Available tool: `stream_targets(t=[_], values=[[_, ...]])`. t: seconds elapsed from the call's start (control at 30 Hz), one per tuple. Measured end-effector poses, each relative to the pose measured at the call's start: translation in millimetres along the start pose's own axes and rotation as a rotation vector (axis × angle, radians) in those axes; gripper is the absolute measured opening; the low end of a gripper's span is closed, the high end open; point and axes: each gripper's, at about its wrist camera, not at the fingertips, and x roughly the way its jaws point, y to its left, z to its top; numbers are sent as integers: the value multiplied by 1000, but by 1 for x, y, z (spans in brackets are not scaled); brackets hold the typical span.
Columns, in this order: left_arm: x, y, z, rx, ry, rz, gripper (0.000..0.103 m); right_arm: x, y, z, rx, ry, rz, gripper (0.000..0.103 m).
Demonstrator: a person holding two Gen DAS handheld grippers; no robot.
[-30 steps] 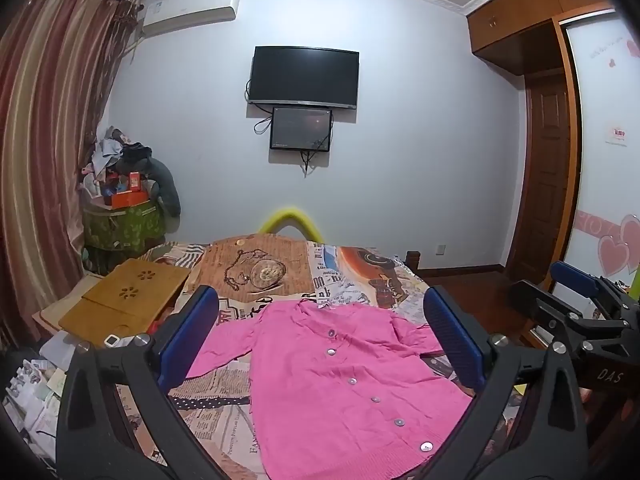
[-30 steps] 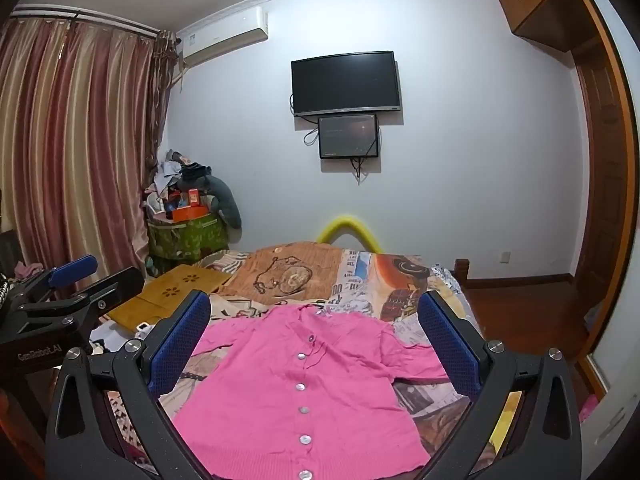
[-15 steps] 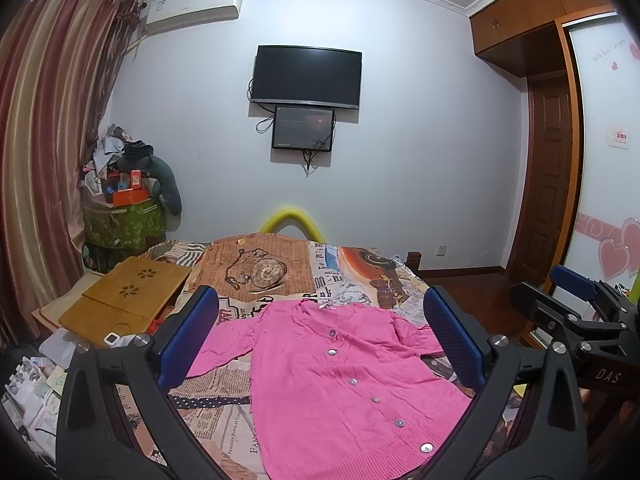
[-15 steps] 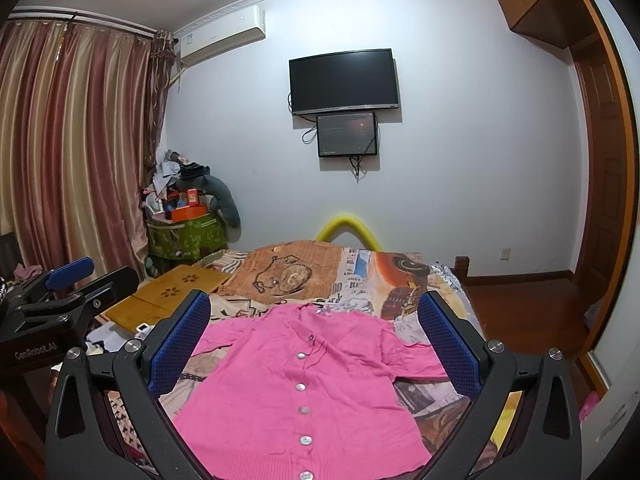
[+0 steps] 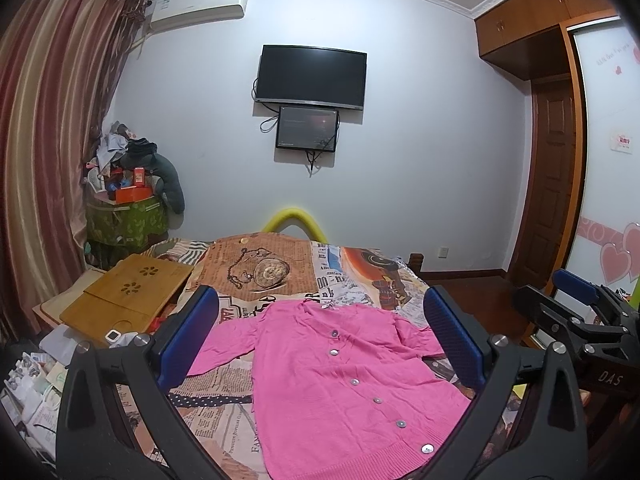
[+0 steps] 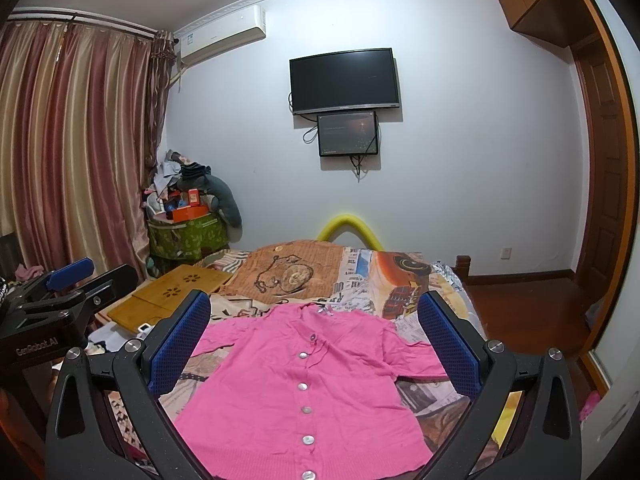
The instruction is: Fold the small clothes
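Observation:
A small pink buttoned cardigan [image 5: 332, 380] lies flat and face up on the bed, sleeves spread to both sides; it also shows in the right wrist view [image 6: 308, 384]. My left gripper [image 5: 320, 308] is open and empty, held above the cardigan's near part. My right gripper [image 6: 314, 312] is open and empty, also above the cardigan. The right gripper shows at the right edge of the left wrist view [image 5: 576, 312], and the left gripper at the left edge of the right wrist view [image 6: 64, 292].
The bed has a patterned newspaper-print cover [image 5: 260, 272]. A wooden lap tray [image 5: 128, 300] lies at the bed's left. Clutter and a green box [image 5: 128, 220] stand by the curtain. A television [image 5: 310, 76] hangs on the far wall. A door [image 5: 552, 184] is at the right.
Both views have shifted slightly; the room sits a little lower in the frame, so both grippers have tilted up a little. The cardigan has not moved.

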Motion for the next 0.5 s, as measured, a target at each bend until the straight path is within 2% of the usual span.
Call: stream_targets(t=[0.5], values=[[0,1,0,-1,1,0,103,2,2,-1,5,4,0,103]])
